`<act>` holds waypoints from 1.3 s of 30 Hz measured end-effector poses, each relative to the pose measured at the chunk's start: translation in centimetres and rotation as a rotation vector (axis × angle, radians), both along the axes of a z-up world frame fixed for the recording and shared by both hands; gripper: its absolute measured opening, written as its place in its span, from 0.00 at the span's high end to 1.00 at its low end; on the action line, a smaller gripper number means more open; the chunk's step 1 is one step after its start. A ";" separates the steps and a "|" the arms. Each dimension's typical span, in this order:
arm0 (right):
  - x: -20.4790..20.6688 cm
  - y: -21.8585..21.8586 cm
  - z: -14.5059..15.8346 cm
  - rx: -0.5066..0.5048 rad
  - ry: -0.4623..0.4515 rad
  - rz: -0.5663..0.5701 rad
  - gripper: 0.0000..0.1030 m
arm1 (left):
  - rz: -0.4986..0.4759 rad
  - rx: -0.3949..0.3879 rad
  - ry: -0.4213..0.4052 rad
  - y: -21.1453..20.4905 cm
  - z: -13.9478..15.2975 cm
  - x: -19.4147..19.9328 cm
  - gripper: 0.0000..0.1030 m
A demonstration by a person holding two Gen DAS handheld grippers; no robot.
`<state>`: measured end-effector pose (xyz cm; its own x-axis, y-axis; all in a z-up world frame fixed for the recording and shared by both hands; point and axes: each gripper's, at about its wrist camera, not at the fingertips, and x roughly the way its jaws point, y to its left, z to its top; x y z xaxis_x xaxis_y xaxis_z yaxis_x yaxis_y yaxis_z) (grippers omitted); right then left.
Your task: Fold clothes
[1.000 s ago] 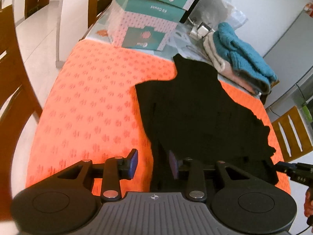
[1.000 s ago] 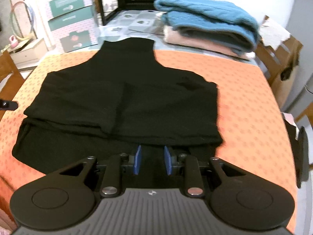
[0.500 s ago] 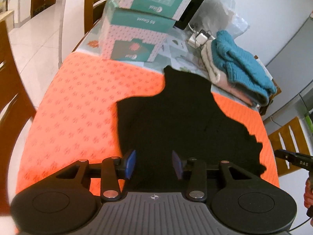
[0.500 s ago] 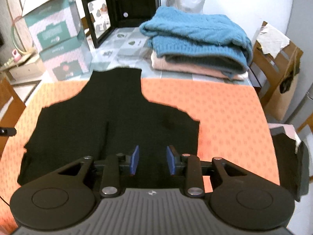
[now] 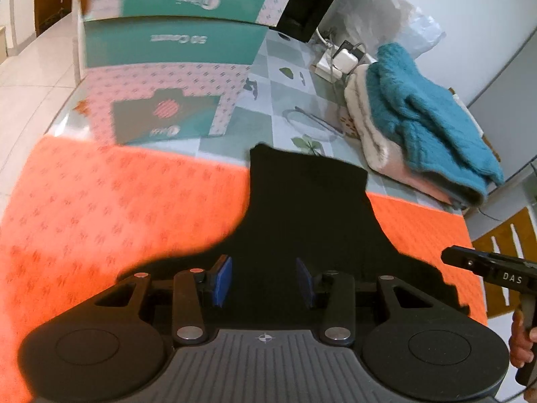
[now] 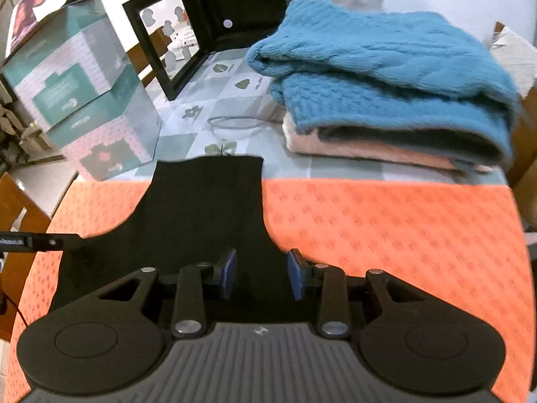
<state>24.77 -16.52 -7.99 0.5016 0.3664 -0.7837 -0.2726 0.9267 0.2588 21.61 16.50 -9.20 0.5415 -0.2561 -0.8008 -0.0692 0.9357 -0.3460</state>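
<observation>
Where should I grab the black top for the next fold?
Probably the collar, the narrow strip at the black top's far end, hanging past the orange mat. Come from the near side with both grippers, left and right, one per corner.

Left gripper (image 5: 263,282) and right gripper (image 6: 258,273): black bodies, blue pads (image 5: 222,280), silver screws, ribbed grey housing; "DAS" marking at right edge.

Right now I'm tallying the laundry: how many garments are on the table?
3 visible: a black top flat on the orange cloth, and a teal sweater stacked on a pink garment behind it. More may be hidden.
</observation>
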 end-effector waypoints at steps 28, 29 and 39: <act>11.9 5.5 -5.1 0.052 -0.040 0.091 0.91 | -0.103 0.025 -0.177 -2.4 -3.1 10.8 0.92; 11.2 5.2 -4.3 0.060 -0.056 0.093 0.91 | -0.109 0.018 -0.192 -2.4 -2.4 10.1 0.92; -1.2 2.9 3.3 0.031 -0.254 0.208 0.91 | -0.268 0.117 -0.359 -3.5 4.7 -1.7 0.92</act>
